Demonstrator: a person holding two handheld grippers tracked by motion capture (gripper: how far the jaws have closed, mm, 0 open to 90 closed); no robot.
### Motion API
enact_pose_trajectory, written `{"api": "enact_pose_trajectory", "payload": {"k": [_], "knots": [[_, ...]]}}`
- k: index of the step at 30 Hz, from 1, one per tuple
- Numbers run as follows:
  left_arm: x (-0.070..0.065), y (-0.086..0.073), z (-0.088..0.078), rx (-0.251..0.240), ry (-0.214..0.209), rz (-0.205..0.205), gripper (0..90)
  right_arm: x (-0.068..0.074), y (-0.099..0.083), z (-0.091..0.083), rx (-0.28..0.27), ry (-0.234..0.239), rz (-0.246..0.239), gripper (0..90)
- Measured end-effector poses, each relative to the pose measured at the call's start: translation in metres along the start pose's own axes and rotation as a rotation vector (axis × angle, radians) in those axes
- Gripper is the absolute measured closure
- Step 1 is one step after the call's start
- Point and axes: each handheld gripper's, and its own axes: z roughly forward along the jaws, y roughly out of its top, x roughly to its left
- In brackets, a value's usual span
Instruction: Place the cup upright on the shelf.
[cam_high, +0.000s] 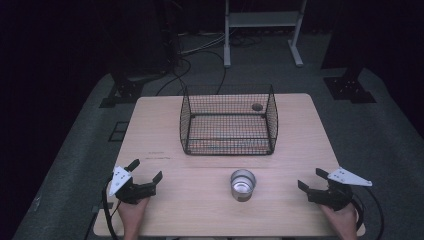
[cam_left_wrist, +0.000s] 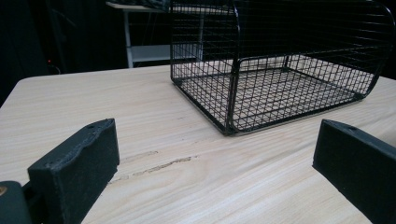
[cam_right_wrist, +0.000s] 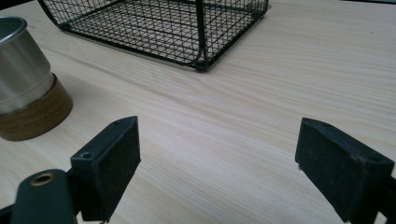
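Observation:
A steel cup (cam_high: 243, 185) with a brown band round its base stands upright near the front middle of the wooden table (cam_high: 155, 125); in the right gripper view the cup (cam_right_wrist: 23, 79) is at the far left. A black wire basket (cam_high: 228, 120) sits behind it, with nothing in it. My left gripper (cam_high: 146, 170) rests at the front left, open, nothing between its jaws; its view (cam_left_wrist: 217, 135) faces the basket (cam_left_wrist: 233, 93). My right gripper (cam_high: 310, 178) sits at the front right, open and holding nothing, apart from the cup; its view (cam_right_wrist: 219, 130) looks past the basket (cam_right_wrist: 201, 28) corner.
A small round hole (cam_high: 257, 106) in the tabletop shows through the basket's far right corner. A white metal frame (cam_high: 262, 20) and dark stand bases (cam_high: 350, 87) with cables stand on the floor beyond the table.

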Motion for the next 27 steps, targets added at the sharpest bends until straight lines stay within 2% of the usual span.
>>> {"api": "enact_pose_trajectory", "payload": {"k": [2,13,18,23,27], "knots": [[0.001,0.000,0.000,0.001,0.001,-0.003,0.0,0.001,0.000,0.001,0.000,0.006,0.001,13.4],[-0.001,0.000,0.000,0.001,-0.013,0.005,0.0,0.016,0.007,0.002,0.007,0.034,-0.059,13.5],[-0.001,0.000,-0.001,0.000,-0.012,0.003,0.0,0.023,0.011,0.003,0.008,0.065,-0.080,13.5],[-0.001,0.000,-0.001,0.002,-0.011,0.003,0.0,0.036,0.014,0.003,0.023,0.106,-0.111,13.4],[-0.001,0.000,-0.001,0.002,-0.011,0.004,0.0,0.051,0.019,0.004,0.023,0.142,-0.158,13.2]]}}
